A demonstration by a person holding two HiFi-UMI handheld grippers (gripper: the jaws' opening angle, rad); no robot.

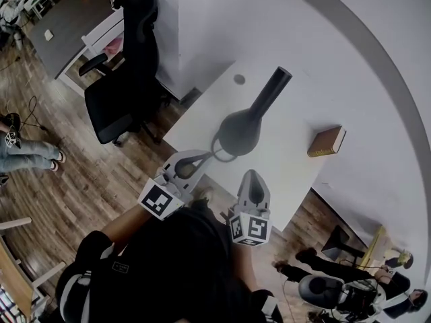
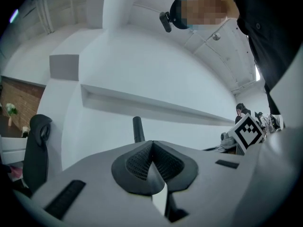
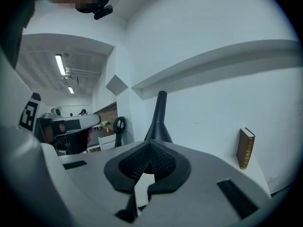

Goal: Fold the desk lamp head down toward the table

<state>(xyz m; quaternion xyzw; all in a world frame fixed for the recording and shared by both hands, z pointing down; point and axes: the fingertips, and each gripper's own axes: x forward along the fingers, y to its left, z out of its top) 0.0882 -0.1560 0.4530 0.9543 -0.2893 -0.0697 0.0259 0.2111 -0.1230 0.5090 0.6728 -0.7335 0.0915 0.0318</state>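
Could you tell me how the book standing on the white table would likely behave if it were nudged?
The book stands upright on its narrow end with nothing visibly propping it, so a push near the top would probably topple it. Its cover looks hard, so it should slide or fall as one stiff block rather than flop.

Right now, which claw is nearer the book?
The right claw, closer to the book; the left claw lies farther off, toward the black office chair.

An office: a black swivel chair (image 1: 124, 86) stands off the left edge of the white surface (image 1: 289, 150), a grey desk (image 1: 67, 25) beyond it on wood-plank floor (image 1: 87, 187), strip lights (image 3: 60, 64) overhead.
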